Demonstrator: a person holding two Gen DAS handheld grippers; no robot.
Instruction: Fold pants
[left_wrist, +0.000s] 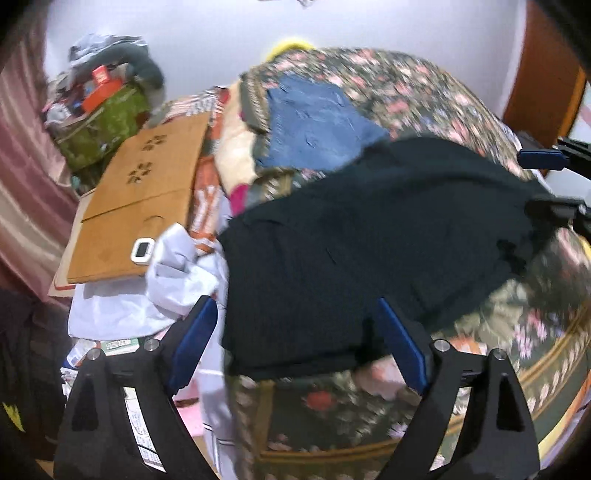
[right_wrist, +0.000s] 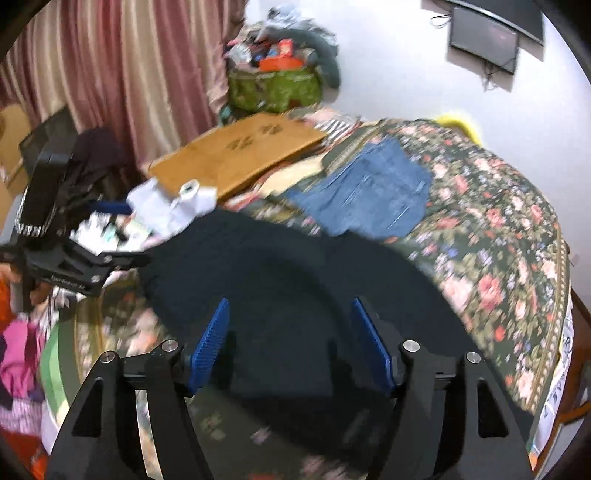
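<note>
dark pants (left_wrist: 369, 236) lying spread flat on the floral bedspread (left_wrist: 424, 92), folded blue jeans (left_wrist: 317, 125) beyond them, left tongs (left_wrist: 295, 332) released above the pants' near edge, right tongs (right_wrist: 291, 339) released, gripping nothing

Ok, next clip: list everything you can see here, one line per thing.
black pants: one, black, lying in the middle of the bed
denim garment: one, blue, behind the pants
floral bedspread: one, dark with pink flowers, covering the bed
wooden board: one, brown, left of the bed
white timer: one, white, on the board's near edge
green bag: one, green, overfilled, by the curtain
curtain: one, pink, left wall
screen: one, dark, on the wall
left claw: open, empty
right claw: open, empty
</note>
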